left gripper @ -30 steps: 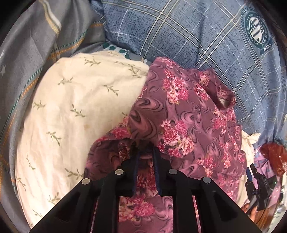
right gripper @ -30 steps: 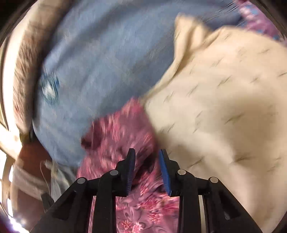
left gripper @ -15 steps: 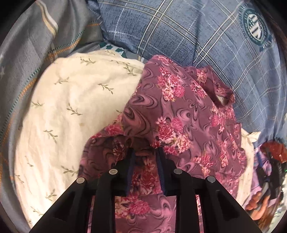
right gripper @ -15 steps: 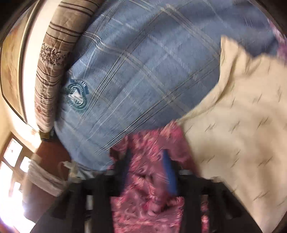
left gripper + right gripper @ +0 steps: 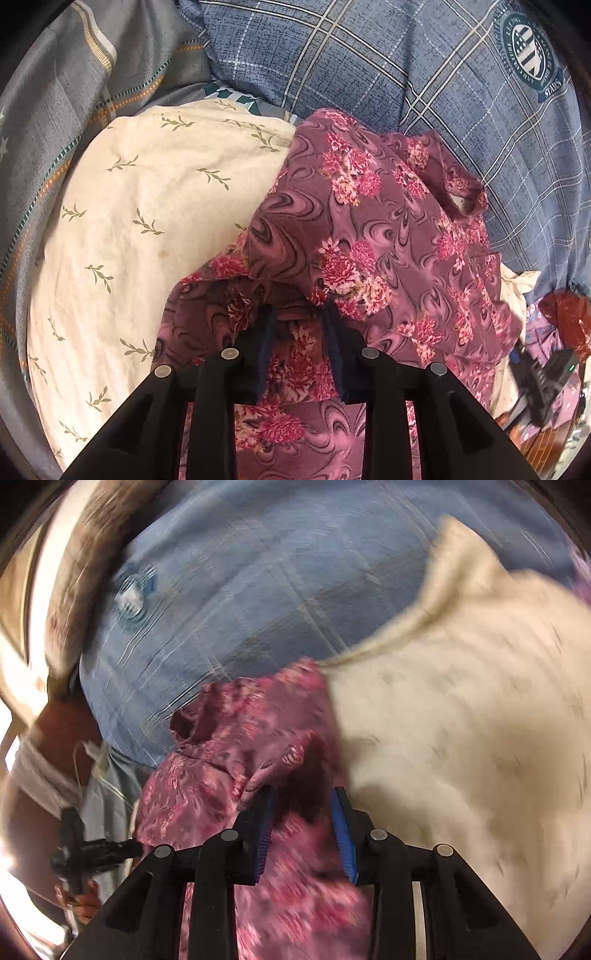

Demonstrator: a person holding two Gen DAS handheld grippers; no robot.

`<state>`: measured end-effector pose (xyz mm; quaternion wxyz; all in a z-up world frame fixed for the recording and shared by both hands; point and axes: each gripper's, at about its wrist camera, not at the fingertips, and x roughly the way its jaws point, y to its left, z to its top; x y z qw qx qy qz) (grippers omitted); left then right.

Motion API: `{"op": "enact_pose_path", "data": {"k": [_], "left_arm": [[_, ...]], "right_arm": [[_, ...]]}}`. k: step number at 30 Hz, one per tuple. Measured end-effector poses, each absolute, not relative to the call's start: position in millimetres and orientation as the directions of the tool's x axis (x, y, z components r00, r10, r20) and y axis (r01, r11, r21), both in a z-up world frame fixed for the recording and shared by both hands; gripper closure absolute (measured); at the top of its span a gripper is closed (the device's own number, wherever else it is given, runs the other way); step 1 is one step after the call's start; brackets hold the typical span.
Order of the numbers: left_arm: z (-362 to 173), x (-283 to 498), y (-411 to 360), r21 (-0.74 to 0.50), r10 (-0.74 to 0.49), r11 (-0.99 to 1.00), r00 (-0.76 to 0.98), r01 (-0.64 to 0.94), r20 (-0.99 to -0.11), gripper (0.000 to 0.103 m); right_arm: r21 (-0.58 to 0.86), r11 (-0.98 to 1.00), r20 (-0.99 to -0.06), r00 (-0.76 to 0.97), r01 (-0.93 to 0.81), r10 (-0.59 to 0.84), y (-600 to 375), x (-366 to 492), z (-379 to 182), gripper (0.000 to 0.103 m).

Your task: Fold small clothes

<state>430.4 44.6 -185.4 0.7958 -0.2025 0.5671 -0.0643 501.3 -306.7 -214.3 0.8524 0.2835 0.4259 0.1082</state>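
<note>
A small maroon floral garment [image 5: 369, 229] lies bunched on a cream leaf-print cloth [image 5: 147, 206]. My left gripper [image 5: 299, 317] is open, its fingers straddling a fold of the garment whose edge drapes over the tips. In the blurred right wrist view the same garment [image 5: 236, 746] lies left of the cream cloth [image 5: 461, 720]. My right gripper [image 5: 301, 801] is open with garment fabric between and beneath its blue pads [image 5: 341, 827]. The other gripper shows at each view's edge [image 5: 543, 373], [image 5: 85, 849].
A blue plaid bedsheet with a round emblem [image 5: 532, 48] covers the far side. A grey striped blanket [image 5: 55, 110] lies left. A brown striped pillow [image 5: 85, 554] and the bed's edge with a bright window are at the right view's left.
My left gripper's jaws have opened wider around the garment fold. My right gripper keeps swinging over the garment, and its view is blurred.
</note>
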Motion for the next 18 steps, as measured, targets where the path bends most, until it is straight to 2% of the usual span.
{"op": "enact_pose_path", "data": {"k": [11, 13, 14, 15, 18], "left_arm": [[-187.3, 432.0, 40.0, -0.387, -0.328, 0.915, 0.346, -0.116, -0.879, 0.075], [-187.5, 432.1, 40.0, -0.388, -0.329, 0.914, 0.347, -0.116, -0.878, 0.074], [-187.7, 432.2, 39.8, -0.387, -0.328, 0.915, 0.347, -0.116, -0.879, 0.074], [-187.8, 432.2, 39.8, -0.387, -0.328, 0.915, 0.347, -0.117, -0.879, 0.074], [-187.6, 432.1, 40.1, -0.388, -0.328, 0.914, 0.346, -0.119, -0.879, 0.074]], "right_arm": [[0.486, 0.872, -0.742, 0.498, -0.060, 0.448, -269.9, 527.7, -215.9, 0.070], [0.498, 0.864, -0.752, 0.460, -0.072, 0.471, -268.2, 526.3, -221.6, 0.077], [0.474, 0.876, -0.761, 0.459, -0.090, 0.459, -265.7, 524.0, -221.2, 0.094], [0.439, 0.892, -0.772, 0.462, -0.109, 0.436, -263.1, 521.8, -219.0, 0.102], [0.472, 0.876, -0.737, 0.501, -0.097, 0.453, -274.5, 511.7, -205.9, 0.101]]}}
